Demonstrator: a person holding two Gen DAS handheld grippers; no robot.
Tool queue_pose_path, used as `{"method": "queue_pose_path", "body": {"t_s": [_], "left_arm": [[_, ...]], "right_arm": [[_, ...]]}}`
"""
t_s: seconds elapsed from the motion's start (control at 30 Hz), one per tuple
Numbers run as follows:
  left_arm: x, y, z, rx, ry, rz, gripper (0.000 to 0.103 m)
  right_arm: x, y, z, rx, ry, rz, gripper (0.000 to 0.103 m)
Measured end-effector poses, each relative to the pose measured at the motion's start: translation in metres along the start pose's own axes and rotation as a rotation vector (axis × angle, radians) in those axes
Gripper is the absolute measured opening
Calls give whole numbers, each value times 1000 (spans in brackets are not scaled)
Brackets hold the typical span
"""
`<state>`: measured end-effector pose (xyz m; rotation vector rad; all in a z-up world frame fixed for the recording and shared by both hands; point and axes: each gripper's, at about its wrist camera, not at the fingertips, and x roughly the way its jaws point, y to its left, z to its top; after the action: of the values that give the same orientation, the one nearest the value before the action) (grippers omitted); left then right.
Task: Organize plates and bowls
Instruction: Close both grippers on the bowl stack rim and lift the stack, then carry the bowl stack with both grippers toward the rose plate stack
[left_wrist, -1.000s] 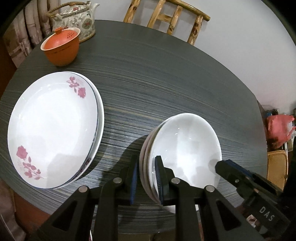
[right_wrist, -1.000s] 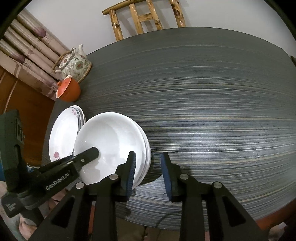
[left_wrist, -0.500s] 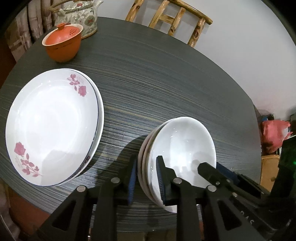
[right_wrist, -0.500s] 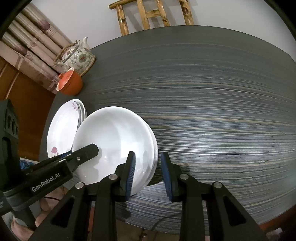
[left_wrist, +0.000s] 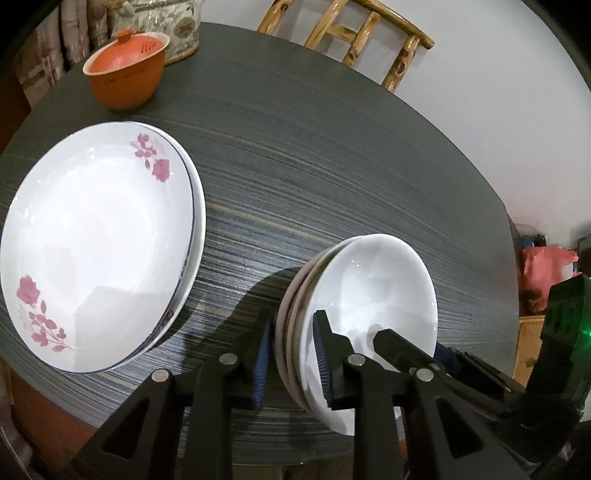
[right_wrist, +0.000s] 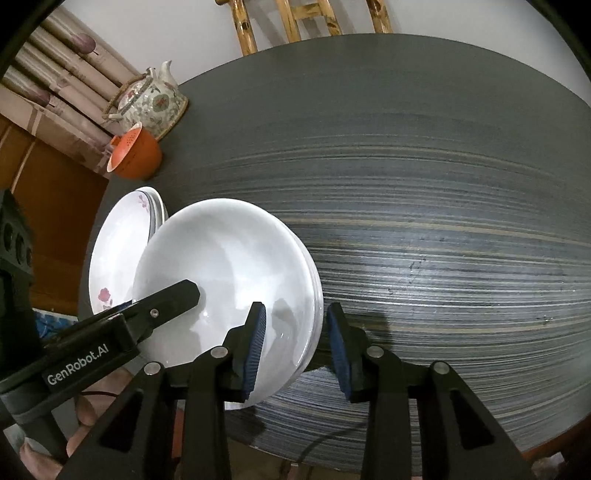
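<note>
A stack of plain white bowls (left_wrist: 373, 291) sits near the front edge of the dark table (left_wrist: 332, 147). My left gripper (left_wrist: 293, 325) straddles the stack's left rim, one pad outside and one inside the top bowl. The pads sit close to the rim with a thin gap. My right gripper (right_wrist: 295, 310) straddles the opposite rim of the bowls (right_wrist: 229, 266). Its jaws are opening, and the outer pad stands clear of the rim. To the left lie two stacked white plates with pink flowers (left_wrist: 96, 251).
An orange lidded cup (left_wrist: 123, 81) and a flowered teapot (left_wrist: 166, 29) stand at the table's far left. A bamboo chair (left_wrist: 351, 29) is behind the table. A red bag (left_wrist: 543, 273) lies off to the right. A hand's fingers (right_wrist: 44, 454) show at the lower left.
Both grippers' jaws have widened a little around the bowl rims. The right gripper has sunk closer to the stack, and its finger now reaches into the top bowl in the left wrist view.
</note>
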<state>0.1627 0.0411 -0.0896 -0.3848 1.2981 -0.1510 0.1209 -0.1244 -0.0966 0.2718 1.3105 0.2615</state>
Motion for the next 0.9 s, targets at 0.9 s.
{"method": "queue_pose_path", "body": {"t_s": [0.9], "left_arm": [[3,-6,-2,0,3,22,23]], "right_arm": [[3,-13,11,47,2,41,23]]}}
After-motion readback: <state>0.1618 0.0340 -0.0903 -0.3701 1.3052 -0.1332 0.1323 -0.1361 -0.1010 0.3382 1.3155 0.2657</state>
